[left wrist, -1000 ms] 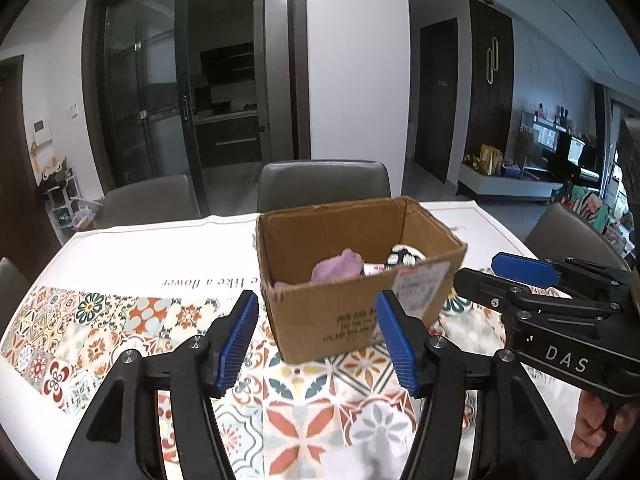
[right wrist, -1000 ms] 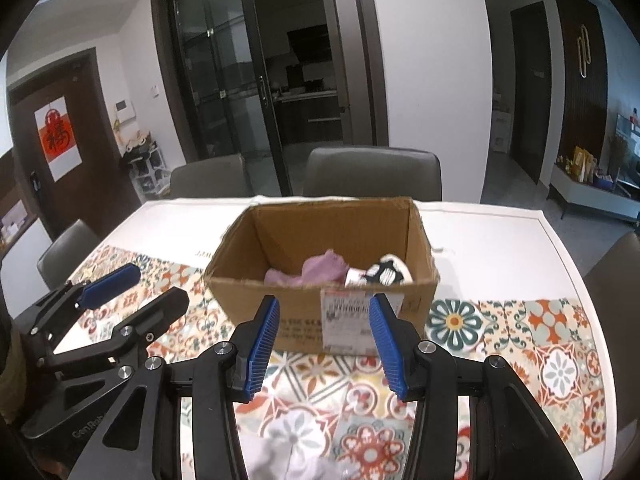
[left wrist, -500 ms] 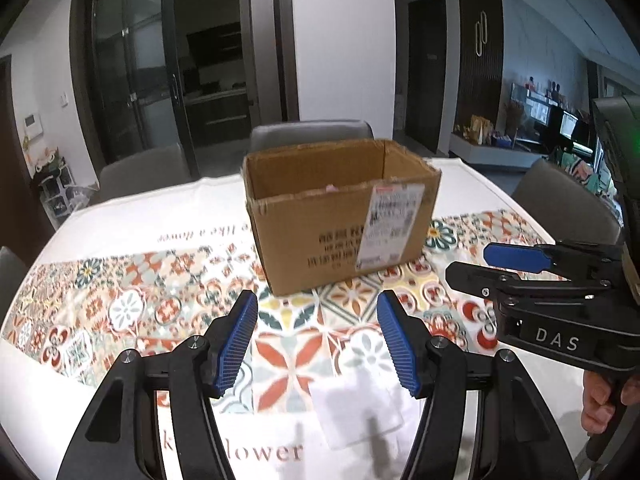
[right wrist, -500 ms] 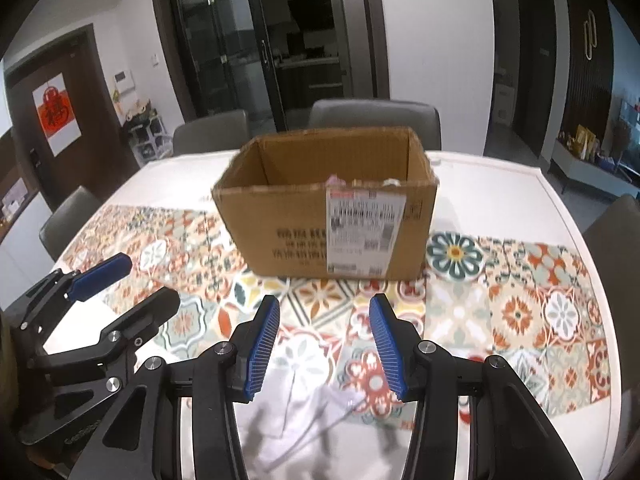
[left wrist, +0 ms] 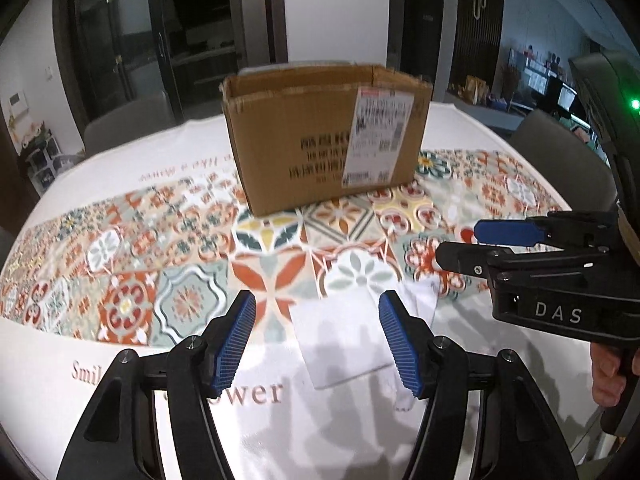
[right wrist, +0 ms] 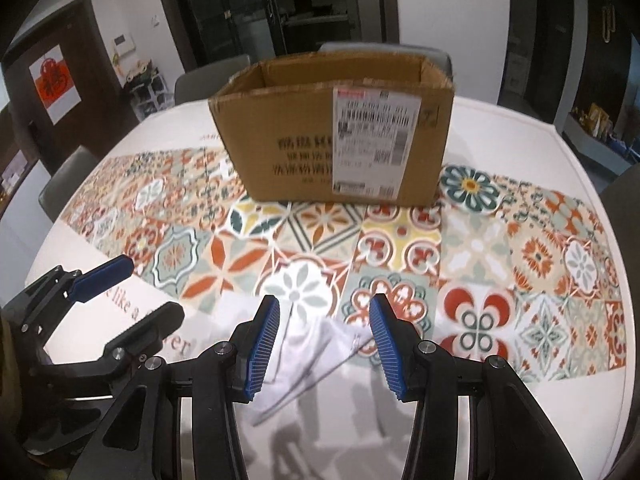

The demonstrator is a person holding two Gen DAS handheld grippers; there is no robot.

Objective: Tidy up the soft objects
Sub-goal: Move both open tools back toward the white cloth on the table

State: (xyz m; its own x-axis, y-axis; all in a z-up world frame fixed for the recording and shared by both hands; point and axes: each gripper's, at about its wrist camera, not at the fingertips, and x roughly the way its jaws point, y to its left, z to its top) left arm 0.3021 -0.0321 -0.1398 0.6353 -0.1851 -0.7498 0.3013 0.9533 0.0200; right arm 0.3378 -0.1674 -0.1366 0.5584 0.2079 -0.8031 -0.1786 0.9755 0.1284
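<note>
Patterned tablecloth (right wrist: 476, 240) carries a cardboard box (right wrist: 320, 136); nearer, a white cloth (left wrist: 344, 340) lies flat beneath the left gripper (left wrist: 318, 344) and right gripper (right wrist: 324, 344), both parted, gripping nothing.

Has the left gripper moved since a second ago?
Yes. The left gripper has come down toward the white cloth; the cardboard box, once seen into from above, now shows only its side.

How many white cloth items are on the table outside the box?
1: a white cloth lying flat near the table's front edge, in front of the cardboard box, below both open tools. The box's inside is not visible, so more may be hidden there.
</note>
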